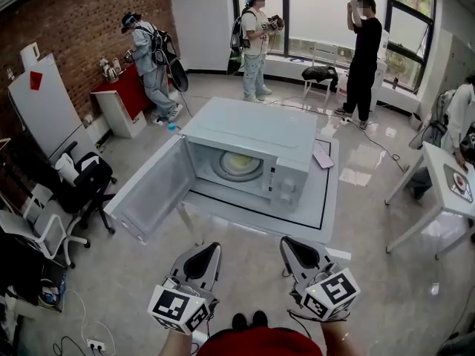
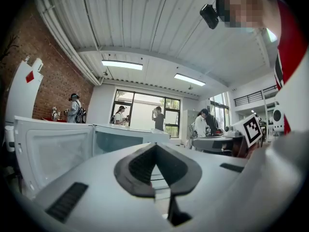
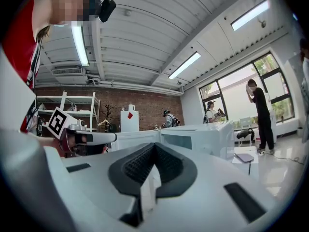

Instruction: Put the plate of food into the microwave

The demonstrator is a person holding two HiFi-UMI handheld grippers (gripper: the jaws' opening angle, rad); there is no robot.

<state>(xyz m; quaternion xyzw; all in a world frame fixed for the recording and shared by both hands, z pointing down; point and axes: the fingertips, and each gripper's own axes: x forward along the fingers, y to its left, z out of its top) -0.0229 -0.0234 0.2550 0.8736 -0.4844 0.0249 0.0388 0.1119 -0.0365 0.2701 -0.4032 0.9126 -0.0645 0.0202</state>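
from the head view i can see what neither gripper view gives me: the plate of food (image 1: pixel 239 165) sits inside the microwave (image 1: pixel 252 136), on the floor of the cavity, with the door (image 1: pixel 152 191) swung wide open to the left. the microwave stands on a low white table (image 1: pixel 326 213) with a black line round its top.

the left gripper (image 1: pixel 214 248) and the right gripper (image 1: pixel 286 243) hang side by side on the near side, apart from the table's near edge. both are closed, the pads meeting at the tips and holding nothing (each gripper view shows this plainly).

the gripper views look level across the room, so the cavity's contents are out of their sight. the left gripper view shows the inner face of the open door at left and the right gripper's marker cube (image 2: pixel 252 129) at right. the right gripper view shows the microwave's side, a flat pink device (image 3: pixel 244 157) on the table just right of it, and the left gripper's marker cube (image 3: pixel 58 122).

the door's outer edge reaches out toward the near left, seemingly past the table's corner. the floor (image 1: pixel 252 273) between grippers and table lies open. office chairs (image 1: pixel 93 180) stand well left, a white desk (image 1: pixel 445 191) well right, people (image 1: pixel 256 35) at the far wall.
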